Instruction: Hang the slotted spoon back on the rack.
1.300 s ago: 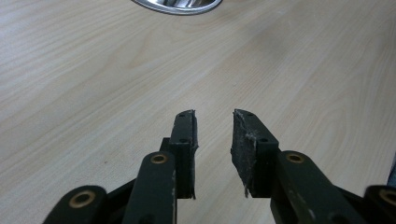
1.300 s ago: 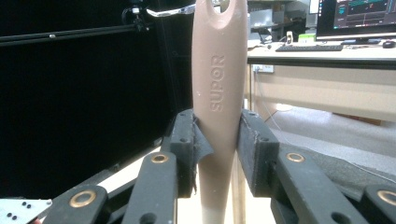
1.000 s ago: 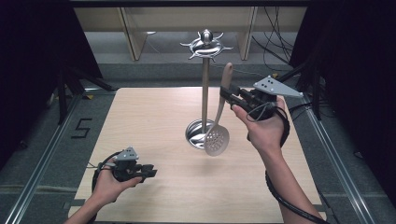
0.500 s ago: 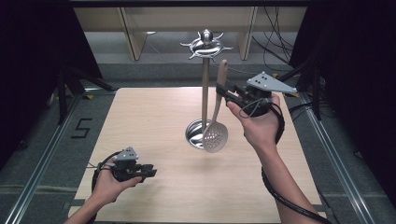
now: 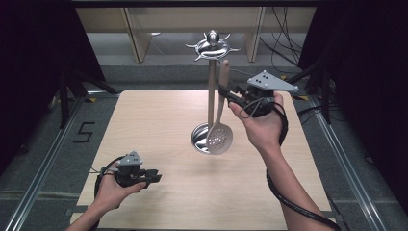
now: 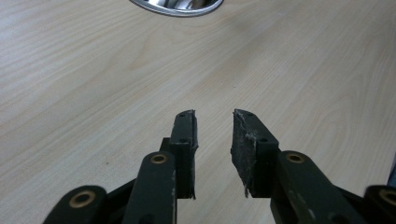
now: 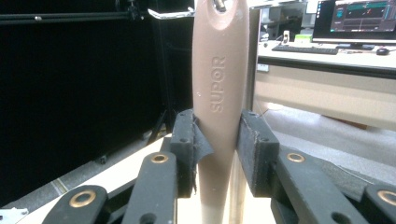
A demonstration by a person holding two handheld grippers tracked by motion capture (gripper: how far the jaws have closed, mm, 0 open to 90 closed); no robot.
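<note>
On a pale wooden table (image 5: 159, 125), a slotted spoon (image 5: 220, 137) is held upright beside the steel rack (image 5: 210, 91), clamped mid-handle by the right gripper (image 5: 226, 92). It is judged light, stiff, smooth. The left gripper (image 5: 155, 178) rests open, empty.

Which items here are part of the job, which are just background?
In play:
- slotted spoon, handle clamped in the right gripper
- utensil stand with hooks on top

Background:
- left gripper, open over the table
- monitor and keyboard
</note>
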